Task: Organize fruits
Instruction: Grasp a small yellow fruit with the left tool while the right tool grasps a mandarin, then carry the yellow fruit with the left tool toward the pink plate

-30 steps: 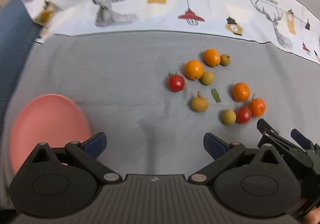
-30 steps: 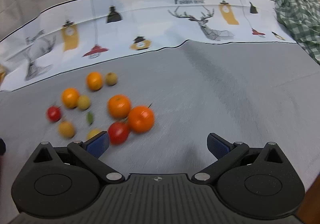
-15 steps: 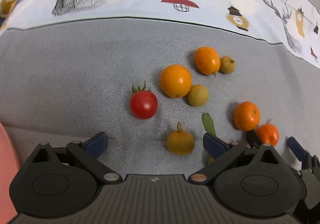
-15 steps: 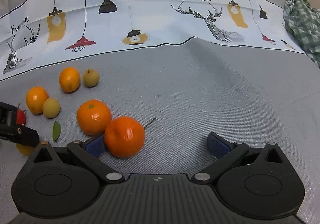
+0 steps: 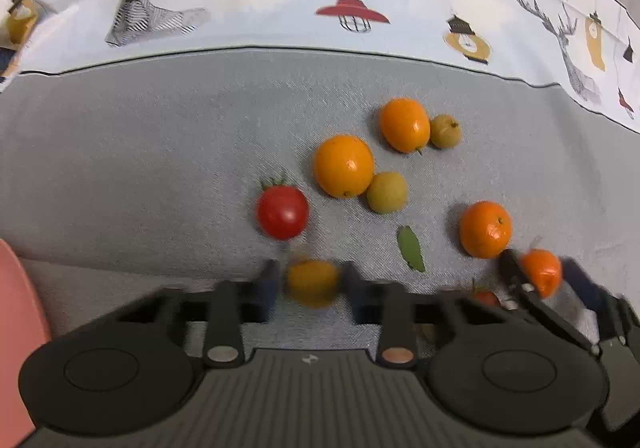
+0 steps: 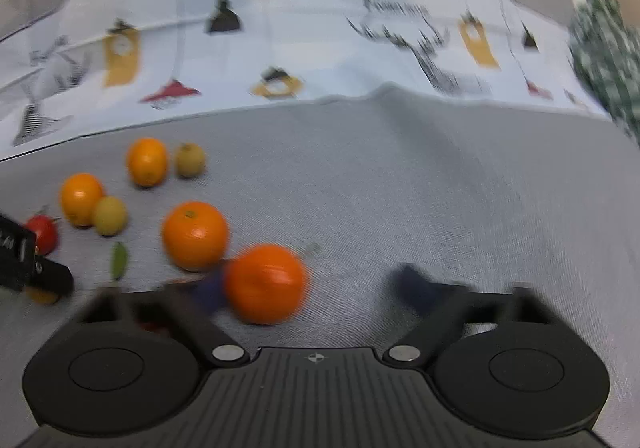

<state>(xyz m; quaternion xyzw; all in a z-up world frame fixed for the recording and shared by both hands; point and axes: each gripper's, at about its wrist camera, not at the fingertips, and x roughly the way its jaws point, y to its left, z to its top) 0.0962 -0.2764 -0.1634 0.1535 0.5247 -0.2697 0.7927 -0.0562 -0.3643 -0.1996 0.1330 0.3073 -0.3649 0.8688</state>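
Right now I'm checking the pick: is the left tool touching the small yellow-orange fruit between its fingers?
Cannot tell. The left wrist view shows the small yellow-orange fruit between the left tool's fingers, but motion blur hides any contact or gap.

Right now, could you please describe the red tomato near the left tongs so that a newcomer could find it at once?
Start at the grey cloth below the white printed band, and find the cluster of fruit on it. At the cluster's left edge, just beyond the left tongs, lies the tomato. It is the only glossy red fruit with a green stalk among orange and yellow ones.
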